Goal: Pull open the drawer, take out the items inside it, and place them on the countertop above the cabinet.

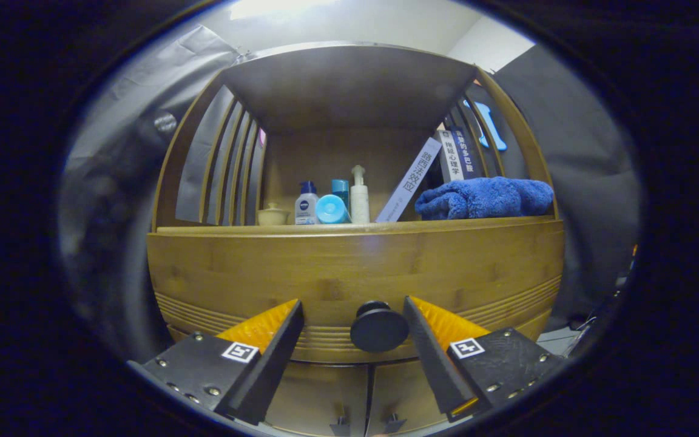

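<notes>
A wooden cabinet fills the view, its closed drawer front (349, 267) straight ahead of me. A round dark knob (379, 326) sticks out low on that front. My gripper (354, 311) is open, and the knob sits between the two fingertips, closer to the right finger, with neither finger touching it. Above the drawer runs the countertop (355, 229), roofed by a shelf. The drawer's contents are hidden behind the front.
On the countertop stand a small cream lidded pot (273, 215), a white and blue bottle (306, 204), a blue round container (332, 209), a white pump bottle (359, 196), leaning books (411, 179) and a folded blue towel (484, 198). Two lower cabinet doors (368, 394) sit beneath the drawer.
</notes>
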Tool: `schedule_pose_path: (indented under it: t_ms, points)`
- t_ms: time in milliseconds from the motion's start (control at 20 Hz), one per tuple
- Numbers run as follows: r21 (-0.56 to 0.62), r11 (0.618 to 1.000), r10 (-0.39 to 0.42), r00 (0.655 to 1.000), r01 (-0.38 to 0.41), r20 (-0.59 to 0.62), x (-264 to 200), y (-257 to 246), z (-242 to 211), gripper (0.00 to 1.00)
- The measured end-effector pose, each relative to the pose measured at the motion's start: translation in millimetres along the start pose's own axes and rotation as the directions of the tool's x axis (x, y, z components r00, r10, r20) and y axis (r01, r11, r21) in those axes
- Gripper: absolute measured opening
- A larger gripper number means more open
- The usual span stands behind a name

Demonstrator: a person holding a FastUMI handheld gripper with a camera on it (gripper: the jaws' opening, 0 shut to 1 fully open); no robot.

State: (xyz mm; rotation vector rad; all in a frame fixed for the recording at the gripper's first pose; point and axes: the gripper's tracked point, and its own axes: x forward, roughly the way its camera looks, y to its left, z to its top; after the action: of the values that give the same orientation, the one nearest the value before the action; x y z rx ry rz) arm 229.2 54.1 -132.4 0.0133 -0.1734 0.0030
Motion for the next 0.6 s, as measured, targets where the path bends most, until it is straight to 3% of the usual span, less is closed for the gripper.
schedule_pose_path:
  t_ms: [300, 600]
  points:
    - [0.051, 0.995, -0.085, 0.996, 0.084, 0.018, -20.6, -31.1, 37.3, 0.99]
    - [0.074, 0.985, -0.15, 0.986, 0.156, -0.077, -64.9, -53.9, 70.5, 0.99]
